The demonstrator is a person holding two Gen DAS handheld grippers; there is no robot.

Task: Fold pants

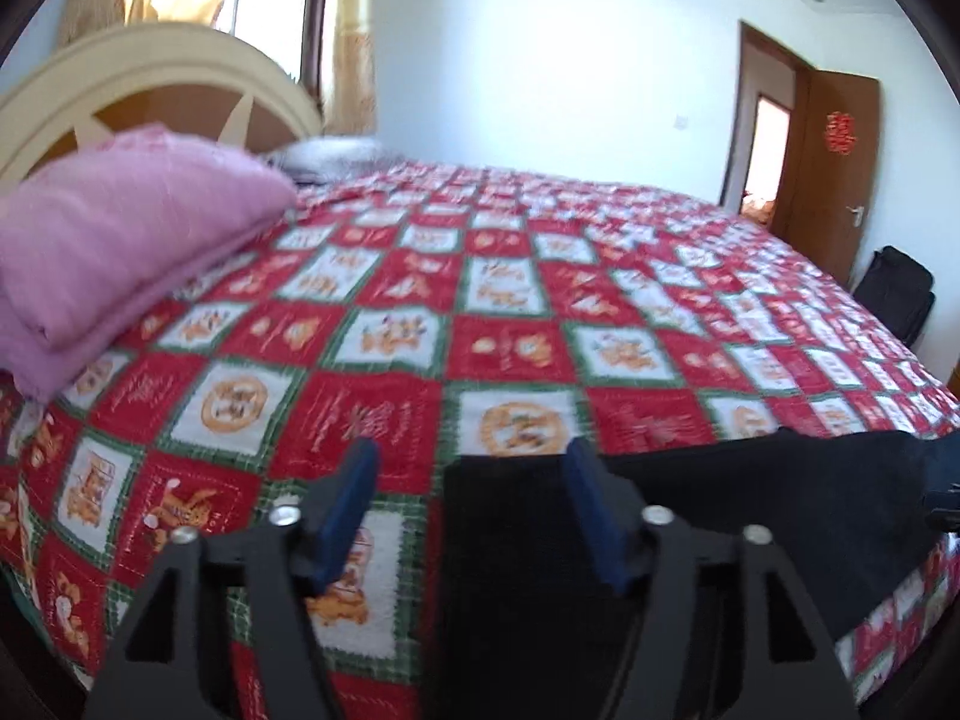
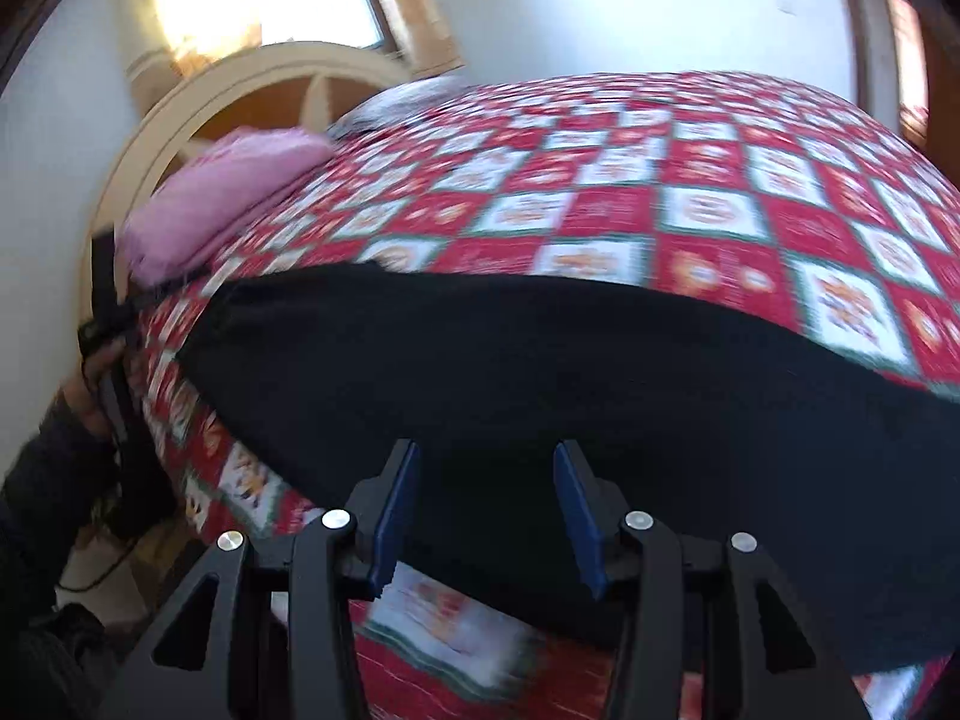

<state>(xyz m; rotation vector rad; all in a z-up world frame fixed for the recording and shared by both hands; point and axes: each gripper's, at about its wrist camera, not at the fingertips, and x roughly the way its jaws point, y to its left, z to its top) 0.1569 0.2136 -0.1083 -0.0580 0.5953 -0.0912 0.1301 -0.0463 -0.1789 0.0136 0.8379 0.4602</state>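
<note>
— Black pants [image 2: 540, 372] lie flat along the near edge of the bed [image 1: 540, 276]?
— Yes. Left gripper [image 1: 468, 516] and right gripper [image 2: 483, 516] both hover above them, released, grasping nothing.

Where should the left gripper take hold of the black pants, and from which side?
Probably the end edge of the pants, which lies flat on the quilt between the open left gripper fingers. Come in low from the bed's near side, sliding one finger under that edge, since the cloth lies flat and offers no raised fold.
</note>
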